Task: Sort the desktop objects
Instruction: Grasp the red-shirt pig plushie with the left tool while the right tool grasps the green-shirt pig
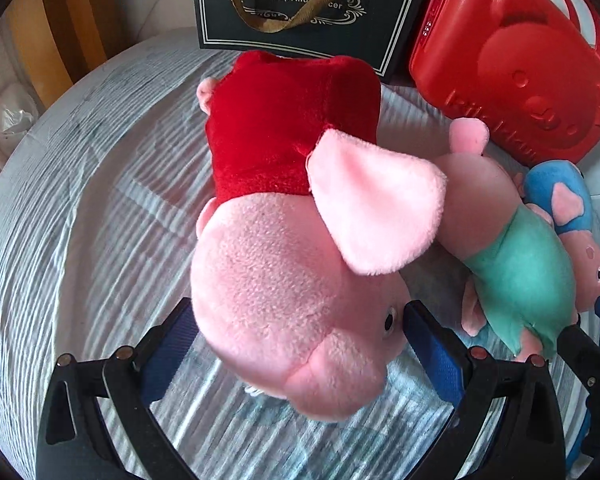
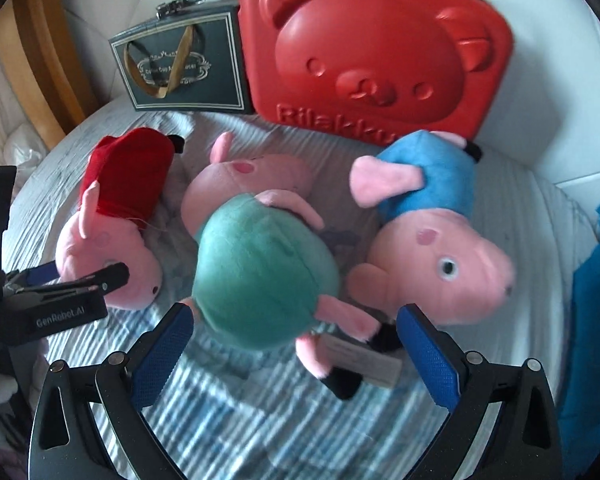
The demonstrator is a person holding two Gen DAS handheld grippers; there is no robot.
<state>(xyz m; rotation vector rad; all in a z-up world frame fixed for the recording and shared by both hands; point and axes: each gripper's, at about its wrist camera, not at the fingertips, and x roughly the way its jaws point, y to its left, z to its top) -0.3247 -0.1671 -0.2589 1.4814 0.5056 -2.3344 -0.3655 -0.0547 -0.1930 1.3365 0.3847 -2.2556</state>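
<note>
While 3 plush pigs lie side by side on the striped cloth covering the bench [image 2: 540, 216], each hand-held gripper stands over 1 of them, which suggests the toys are about to be lifted out of the row one at a time.

On the left, the red-dressed pig [image 1: 292, 208] lies with its head toward the near edge, and the left gripper [image 1: 300, 340] has its jaws spread wide to either side of that head. The blue pads sit right beside the cheeks, but I cannot tell whether they press the plush, and nothing is lifted. Taking it by the head makes sense, since the head is the firmest, roundest part within reach.

In the middle, the green-dressed pig [image 2: 260, 268] lies with its feet pointing near, and the right gripper [image 2: 296, 348] brackets its lower body and legs with the jaws wide open and clear of the fabric, holding nothing.

On the right lies the blue-dressed pig [image 2: 428, 220], just beside the green one, with no gripper over it.

At the far edge a dark gift box [image 2: 184, 68] and a red bear-faced case [image 2: 376, 52] stand upright against the wall, likely kept clear as somewhere for the toys to go, though neither is open.
</note>
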